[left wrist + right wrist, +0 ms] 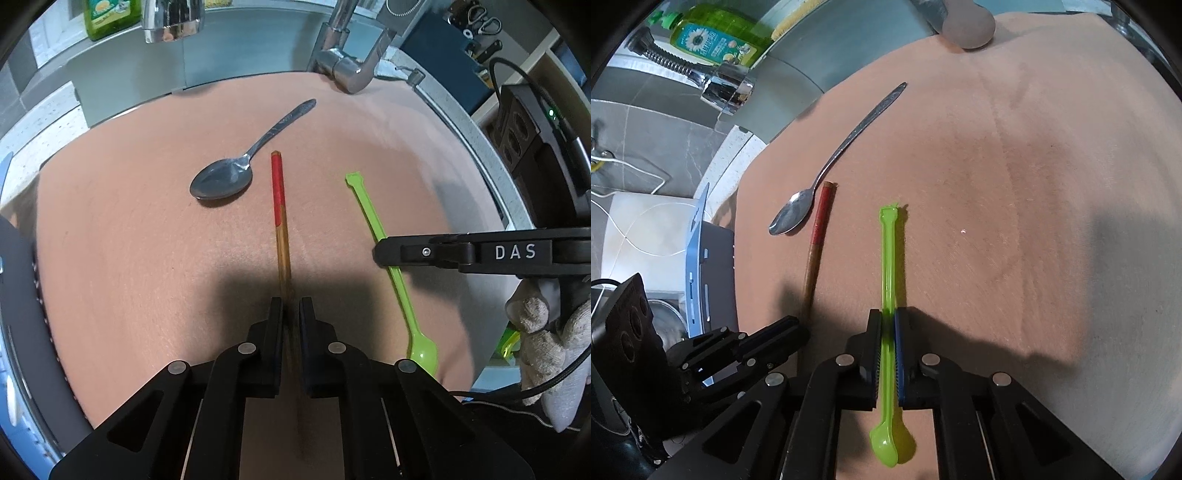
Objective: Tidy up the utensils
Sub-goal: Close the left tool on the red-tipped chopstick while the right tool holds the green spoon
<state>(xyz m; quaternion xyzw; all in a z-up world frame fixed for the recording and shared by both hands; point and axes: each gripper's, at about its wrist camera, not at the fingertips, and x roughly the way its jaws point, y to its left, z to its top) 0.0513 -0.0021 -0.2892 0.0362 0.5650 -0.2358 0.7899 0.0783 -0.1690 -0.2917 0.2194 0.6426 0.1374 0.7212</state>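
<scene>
A wooden chopstick (279, 206) with a red top end lies on the tan cloth (129, 221), and my left gripper (290, 306) is shut on its lower part. Beside it on the left rests a metal spoon (225, 177), bowl toward me. A green plastic spoon (888, 266) lies to the right of the chopstick (817, 236), and my right gripper (888, 317) is shut on its handle, the small bowl behind the fingers. The right gripper (380, 253) shows from the side over the green spoon (373, 221). The left gripper (792, 325) appears at lower left by the metal spoon (827, 170).
A chrome tap (347, 62) stands at the cloth's far edge with the sink behind it. A green dish-soap bottle (713, 37) sits at the back left. A blue and grey rack (701, 266) borders the cloth on the left. A gloved hand (546, 332) holds the right gripper.
</scene>
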